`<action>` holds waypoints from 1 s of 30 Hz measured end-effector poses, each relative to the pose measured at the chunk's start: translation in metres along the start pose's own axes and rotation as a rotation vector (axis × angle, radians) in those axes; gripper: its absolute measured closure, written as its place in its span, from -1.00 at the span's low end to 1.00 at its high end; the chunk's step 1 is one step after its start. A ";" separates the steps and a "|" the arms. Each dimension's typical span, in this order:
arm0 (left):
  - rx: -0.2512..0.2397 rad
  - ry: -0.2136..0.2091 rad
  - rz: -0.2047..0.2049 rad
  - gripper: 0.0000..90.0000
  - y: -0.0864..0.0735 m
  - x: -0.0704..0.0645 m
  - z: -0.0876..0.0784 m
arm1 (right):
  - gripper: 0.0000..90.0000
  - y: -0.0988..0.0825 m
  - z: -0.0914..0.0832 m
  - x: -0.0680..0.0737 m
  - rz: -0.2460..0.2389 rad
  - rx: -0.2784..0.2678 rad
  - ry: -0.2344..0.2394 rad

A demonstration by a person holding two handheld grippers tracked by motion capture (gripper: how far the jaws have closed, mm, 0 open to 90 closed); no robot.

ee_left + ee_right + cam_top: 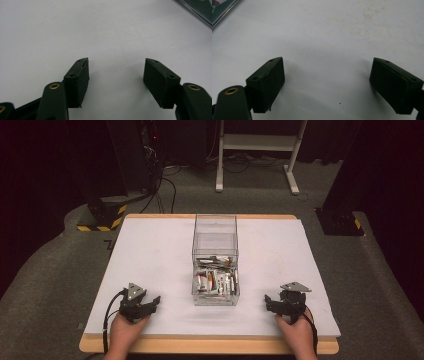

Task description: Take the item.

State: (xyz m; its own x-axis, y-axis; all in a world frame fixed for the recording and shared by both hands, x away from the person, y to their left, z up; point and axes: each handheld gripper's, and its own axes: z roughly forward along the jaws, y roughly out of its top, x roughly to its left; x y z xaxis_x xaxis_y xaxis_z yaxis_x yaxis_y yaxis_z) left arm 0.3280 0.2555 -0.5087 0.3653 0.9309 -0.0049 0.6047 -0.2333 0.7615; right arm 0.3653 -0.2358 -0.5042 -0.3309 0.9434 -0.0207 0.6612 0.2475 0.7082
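Note:
A clear plastic box [215,262] stands at the middle of the white table [150,255], its near half full of several small packets [215,281]. My left gripper [150,304] rests near the front edge, left of the box, held by a hand; its jaws [116,72] stand open over bare white surface. To the right of the box, my right gripper [272,302] lies in the other hand, also open [327,75], nothing between its pads. A corner of the box [197,12] shows in the left gripper view, and its edge [222,11] in the right gripper view.
The white sheet lies on a wooden board [210,346] whose edge runs along the front. Beyond the table are grey carpet, a white stand [257,155], black equipment with cables [135,165] and a black post base [340,220].

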 end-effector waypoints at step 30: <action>0.010 -0.010 0.007 -0.16 0.002 0.001 -0.001 | -0.71 -0.006 -0.005 0.001 -0.021 -0.005 0.021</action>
State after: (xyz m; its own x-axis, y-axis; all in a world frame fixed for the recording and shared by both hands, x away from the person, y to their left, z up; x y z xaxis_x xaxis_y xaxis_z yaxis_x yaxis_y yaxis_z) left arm 0.3287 0.2561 -0.5067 0.3768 0.9263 -0.0058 0.6087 -0.2429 0.7553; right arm 0.3575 -0.2380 -0.5049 -0.3584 0.9333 -0.0206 0.6505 0.2656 0.7115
